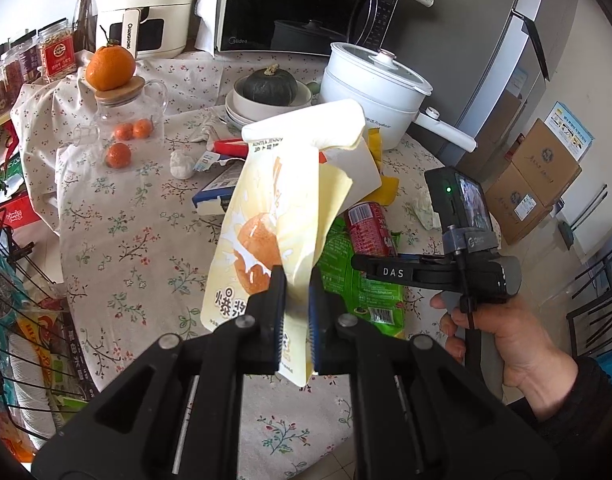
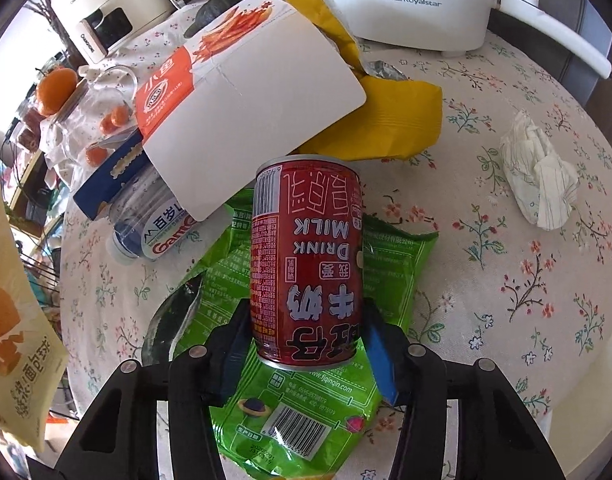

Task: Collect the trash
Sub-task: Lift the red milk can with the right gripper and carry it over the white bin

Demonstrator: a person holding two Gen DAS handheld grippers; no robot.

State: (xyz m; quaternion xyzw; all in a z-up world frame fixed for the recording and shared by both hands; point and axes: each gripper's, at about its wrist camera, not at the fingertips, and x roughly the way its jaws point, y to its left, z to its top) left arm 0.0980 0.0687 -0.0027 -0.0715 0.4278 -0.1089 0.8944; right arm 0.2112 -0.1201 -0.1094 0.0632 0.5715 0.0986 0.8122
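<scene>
My left gripper (image 1: 297, 300) is shut on a pale yellow bread wrapper (image 1: 273, 216) and holds it up above the floral tablecloth; the wrapper also shows at the left edge of the right wrist view (image 2: 13, 320). My right gripper (image 2: 306, 332) is shut on a red milk can (image 2: 308, 264) that lies over a green snack bag (image 2: 301, 400). The can (image 1: 370, 230) and the green bag (image 1: 362, 292) also show in the left wrist view, behind the wrapper.
A white and orange carton (image 2: 241, 92), a yellow bag (image 2: 386, 116), a plastic bottle (image 2: 153, 224), a blue box (image 2: 105, 180) and a crumpled tissue (image 2: 538, 176) lie on the table. A white pot (image 1: 374, 92), a microwave (image 1: 306, 4), a glass jar (image 1: 125, 120) and a wire basket (image 1: 21, 340) stand around.
</scene>
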